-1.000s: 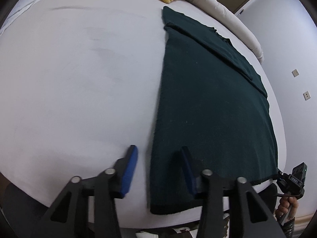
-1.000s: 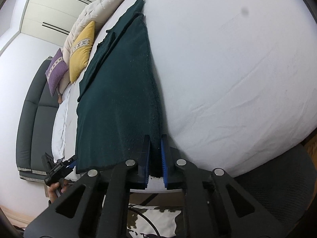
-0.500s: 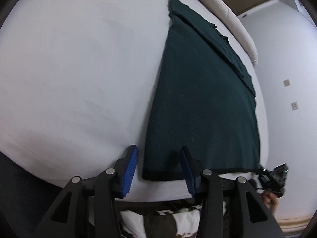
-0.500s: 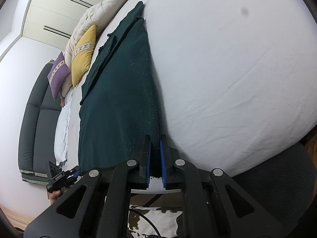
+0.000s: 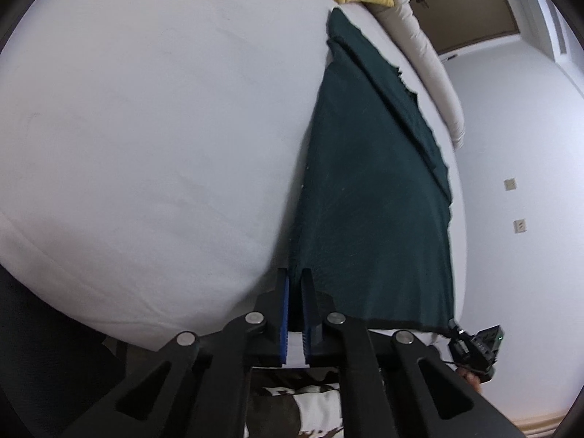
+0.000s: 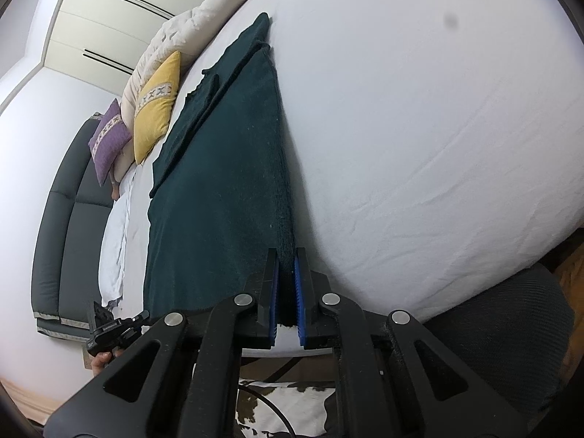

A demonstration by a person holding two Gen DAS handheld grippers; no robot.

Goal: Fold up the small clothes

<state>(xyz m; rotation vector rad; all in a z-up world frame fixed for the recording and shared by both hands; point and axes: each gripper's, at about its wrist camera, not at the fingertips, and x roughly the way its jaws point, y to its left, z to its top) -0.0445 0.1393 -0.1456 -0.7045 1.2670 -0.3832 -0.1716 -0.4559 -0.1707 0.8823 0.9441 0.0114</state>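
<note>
A dark green knitted garment (image 5: 372, 189) lies flat on the white bed, running away from the near edge; it also shows in the right wrist view (image 6: 226, 182). My left gripper (image 5: 295, 292) is shut on the garment's near left hem corner. My right gripper (image 6: 286, 284) is shut on the near right hem corner. Each gripper shows small in the other's view, the right gripper (image 5: 474, 346) at the lower right and the left gripper (image 6: 113, 332) at the lower left. The near hem is stretched between them.
The white bed sheet (image 5: 146, 146) spreads wide on both sides. A yellow pillow (image 6: 155, 106), a purple pillow (image 6: 107, 138) and a rolled cream duvet (image 6: 182, 33) lie at the far end. A dark sofa (image 6: 65, 219) stands beyond. A black chair (image 6: 503, 332) is near the right.
My left gripper was open astride the near left hem corner; it has closed on it. The right gripper has stayed shut on its corner.
</note>
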